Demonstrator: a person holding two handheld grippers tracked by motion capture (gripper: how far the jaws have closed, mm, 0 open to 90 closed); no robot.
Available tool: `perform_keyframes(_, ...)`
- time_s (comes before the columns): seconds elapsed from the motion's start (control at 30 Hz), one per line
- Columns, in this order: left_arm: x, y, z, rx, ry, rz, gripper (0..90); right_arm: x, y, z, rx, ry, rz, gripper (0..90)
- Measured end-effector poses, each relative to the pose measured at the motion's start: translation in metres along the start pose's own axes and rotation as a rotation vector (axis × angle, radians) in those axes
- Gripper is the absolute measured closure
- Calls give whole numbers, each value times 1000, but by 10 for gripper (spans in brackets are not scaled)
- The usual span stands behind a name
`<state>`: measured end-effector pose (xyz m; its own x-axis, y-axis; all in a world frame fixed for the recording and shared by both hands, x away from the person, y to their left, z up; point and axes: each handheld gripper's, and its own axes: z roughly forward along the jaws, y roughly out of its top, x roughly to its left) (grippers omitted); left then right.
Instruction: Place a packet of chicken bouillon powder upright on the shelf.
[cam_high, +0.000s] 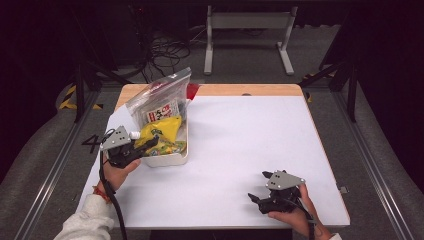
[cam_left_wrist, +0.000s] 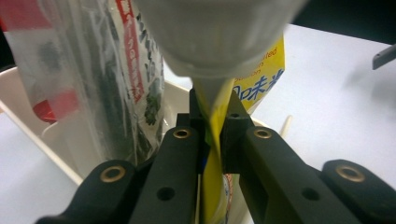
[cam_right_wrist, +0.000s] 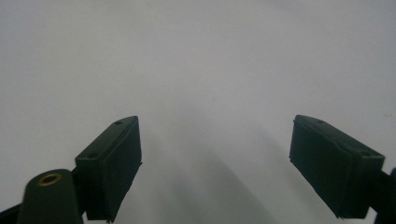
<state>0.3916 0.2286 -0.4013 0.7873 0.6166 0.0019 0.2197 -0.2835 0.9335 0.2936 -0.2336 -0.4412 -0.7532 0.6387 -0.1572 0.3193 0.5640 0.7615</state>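
Left gripper (cam_left_wrist: 212, 140) clamps yellow packet (cam_left_wrist: 212, 186) | tub (cam_high: 167, 159) | right gripper (cam_right_wrist: 215, 168) released

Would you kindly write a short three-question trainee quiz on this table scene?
1. True or false: the left gripper is shut on the yellow packet.
2. The right gripper is: A) open over bare table, B) shut on a bag, C) inside the tub.
3. What stands upright at the back of the white tub?

Key: 1 true. 2 A. 3 the clear plastic bag.
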Motion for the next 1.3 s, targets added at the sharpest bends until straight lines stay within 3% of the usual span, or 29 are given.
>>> perform_keyframes(0.2,0,1,-2,1,32,12,828,0,0,0,0,1,-1,167)
perform_keyframes(0.47,2,4,-5,18,27,34,829,0,-1,1,6,3,-1,167)
perform_keyframes(0.67,4,5,-6,-7,24,23,806,0,-1,2,11,8,0,167)
perform_keyframes(0.77,1,6,-8,-12,28,36,799,0,-1,2,10,9,-1,167)
perform_keyframes(0.9,-1,6,-13,-45,46,7,681,0,-1,1,5,6,1,166)
perform_keyframes(1.13,-12,3,-21,-60,72,2,564,-1,-1,-2,-1,2,0,166)
perform_keyframes(1.3,-24,2,-22,-31,114,17,400,-4,1,-5,-11,4,6,166)
